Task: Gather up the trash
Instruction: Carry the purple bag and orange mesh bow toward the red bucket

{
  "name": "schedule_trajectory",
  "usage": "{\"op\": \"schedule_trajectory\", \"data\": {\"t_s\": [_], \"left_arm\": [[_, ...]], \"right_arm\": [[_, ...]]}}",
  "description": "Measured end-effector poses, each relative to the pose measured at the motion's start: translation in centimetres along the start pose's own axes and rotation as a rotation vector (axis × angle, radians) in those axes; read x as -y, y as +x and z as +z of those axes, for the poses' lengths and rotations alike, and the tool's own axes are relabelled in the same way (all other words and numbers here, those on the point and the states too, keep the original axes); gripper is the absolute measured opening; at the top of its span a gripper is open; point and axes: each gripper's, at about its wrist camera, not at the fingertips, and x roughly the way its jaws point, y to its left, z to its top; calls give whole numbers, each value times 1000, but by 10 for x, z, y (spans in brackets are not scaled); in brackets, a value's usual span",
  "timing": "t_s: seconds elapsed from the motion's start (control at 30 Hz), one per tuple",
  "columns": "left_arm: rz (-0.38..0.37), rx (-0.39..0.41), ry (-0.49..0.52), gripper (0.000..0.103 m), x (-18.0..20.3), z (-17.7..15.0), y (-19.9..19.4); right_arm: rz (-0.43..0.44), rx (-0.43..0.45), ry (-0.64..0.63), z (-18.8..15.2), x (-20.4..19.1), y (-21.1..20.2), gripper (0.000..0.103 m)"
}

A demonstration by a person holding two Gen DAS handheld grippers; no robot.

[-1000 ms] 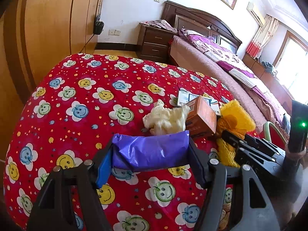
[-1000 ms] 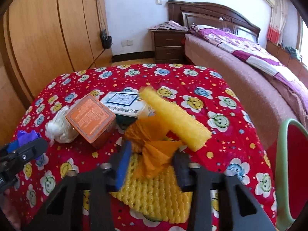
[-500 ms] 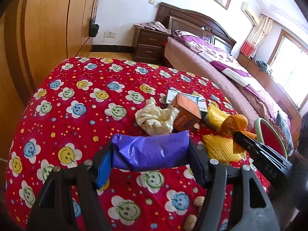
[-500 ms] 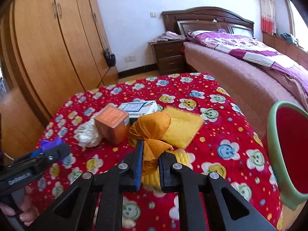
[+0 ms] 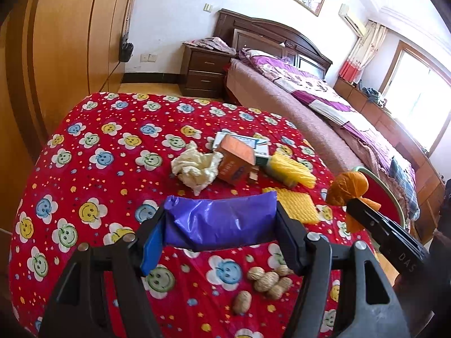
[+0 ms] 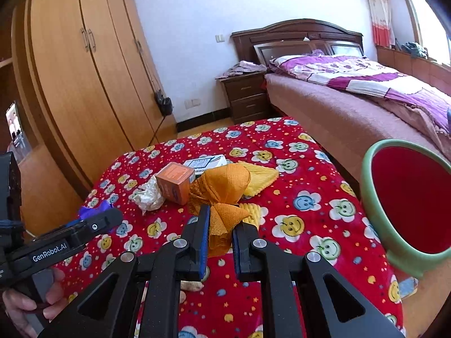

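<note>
- Purple plastic bag (image 5: 222, 222), glossy and creased, spans the clenched left gripper (image 5: 222, 233) in the left wrist view; the grip matches the earlier frames.
- Compared with a second ago, this view sits higher and further back: peanuts (image 5: 266, 280), tan and ridged, now show on the red smiley-face tablecloth (image 5: 93, 146) below the fingers.
- Orange mesh wrapper (image 5: 348, 187), bunched into a ball, now hangs off the table at the right, pinched by the right gripper (image 5: 358, 207); earlier it lay on the yellow foam netting (image 5: 296, 205).
- Remaining on the cloth: a crumpled cream tissue (image 5: 197, 169), an orange cardboard box (image 5: 236, 163), and a yellow foam sleeve (image 5: 290, 169).

- Right wrist view: the right gripper (image 6: 221, 225) has just been closing and now clamps the wrapper (image 6: 225, 197) by its twisted neck; the rounded bulb stands above the pads.
- A red bin with a green rim (image 6: 369, 197) has grown larger at the right edge.
- Left gripper (image 6: 97, 218) shows at the left, with a hand (image 6: 31, 304) on its handle.
</note>
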Motion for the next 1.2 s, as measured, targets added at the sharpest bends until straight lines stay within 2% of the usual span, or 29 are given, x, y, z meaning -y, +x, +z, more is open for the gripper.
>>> {"op": "schedule_trajectory", "data": {"t_s": [0.23, 0.53, 0.83, 1.2], "left_arm": [[-22, 8, 16, 69, 17, -11, -18], [-96, -8, 54, 69, 43, -19, -25], [-144, 7, 99, 69, 71, -10, -24], [-194, 16, 179, 69, 108, -8, -23]], "right_arm": [[-15, 24, 8, 1, 5, -22, 14], [-28, 54, 43, -3, 14, -49, 14], [-39, 74, 82, -4, 33, -66, 14], [-102, 117, 141, -2, 68, -87, 14]]}}
